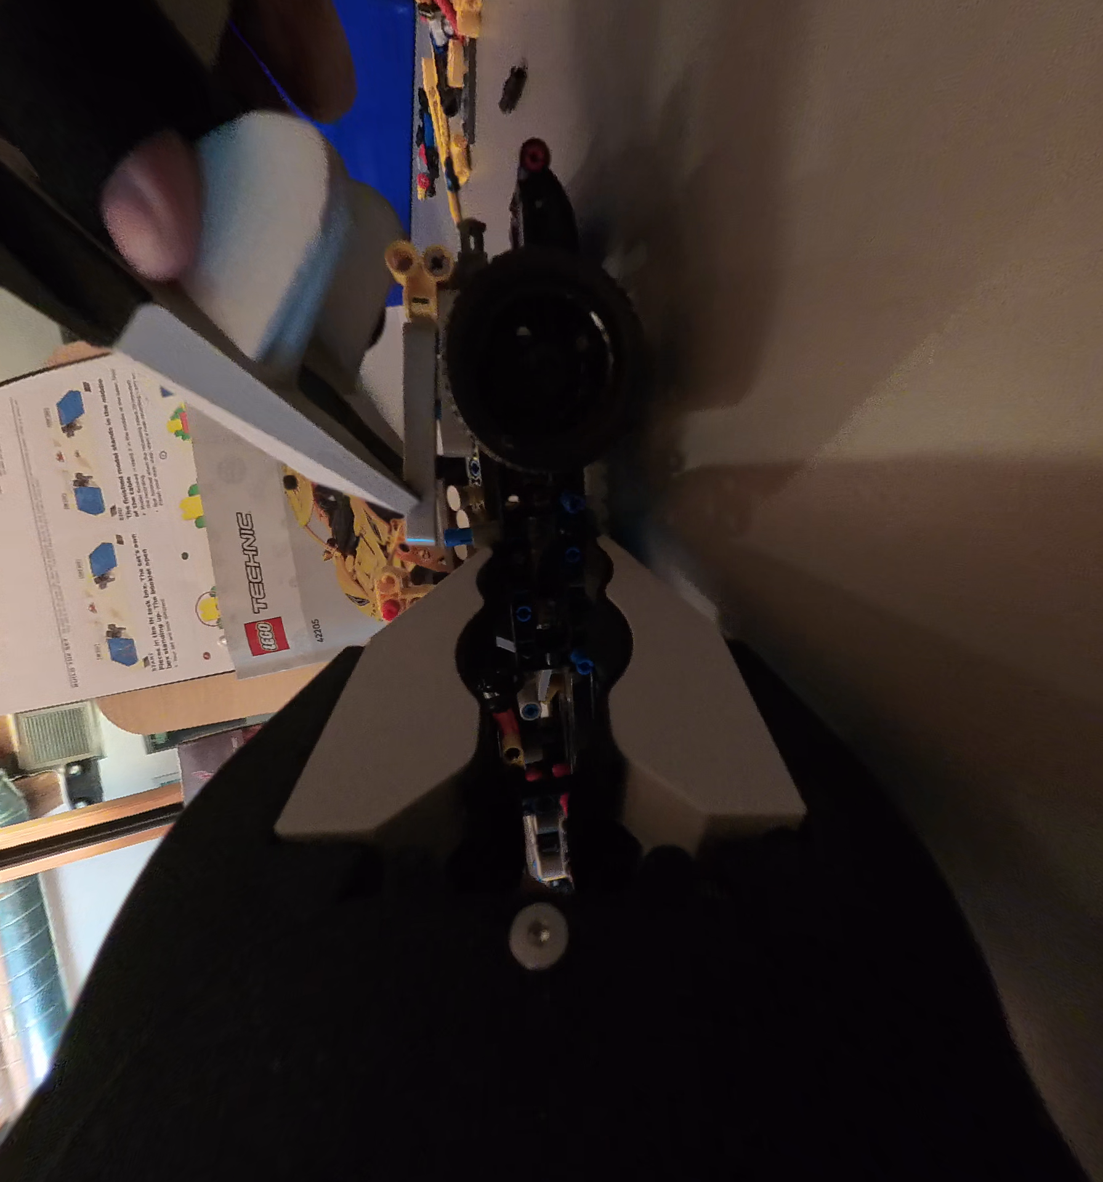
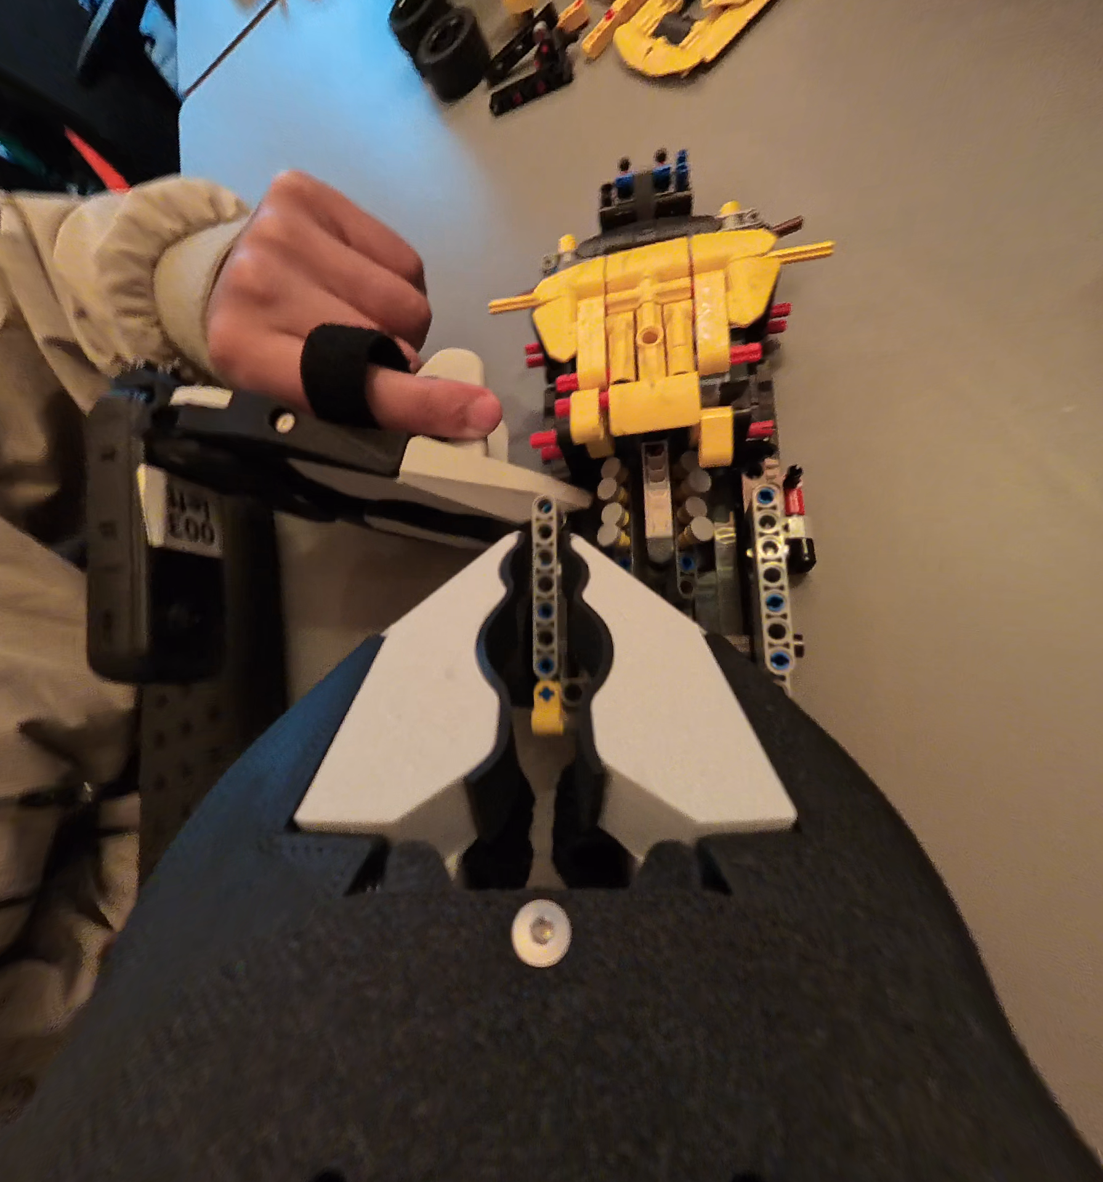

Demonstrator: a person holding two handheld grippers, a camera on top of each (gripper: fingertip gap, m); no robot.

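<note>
A toy-brick car model [image 2: 657, 358], yellow on top of a black frame with red and blue pins, lies on the grey table [image 2: 952, 448]. My left gripper [image 1: 542, 550] is shut on the model's black frame [image 1: 545, 639], just behind a black wheel [image 1: 536, 358]. It also shows in the right wrist view [image 2: 571, 502], held by a hand and reaching the model's side. My right gripper [image 2: 545, 540] is shut on a grey holed beam [image 2: 545, 588] with a yellow connector [image 2: 547, 710]. The beam [image 1: 419, 396] stands against the model's side, beside the left gripper's tips.
An instruction booklet [image 1: 267, 575] and a printed sheet [image 1: 75, 531] lie at the left. Loose yellow parts [image 2: 676, 32], black wheels [image 2: 446, 45] and a black sub-assembly [image 2: 529, 70] lie at the table's far side. A person's hand [image 2: 325, 307] and beige sleeve [image 2: 56, 288] are left. My left gripper's tips are some 30 centimeters from the black sub-assembly [image 2: 529, 70].
</note>
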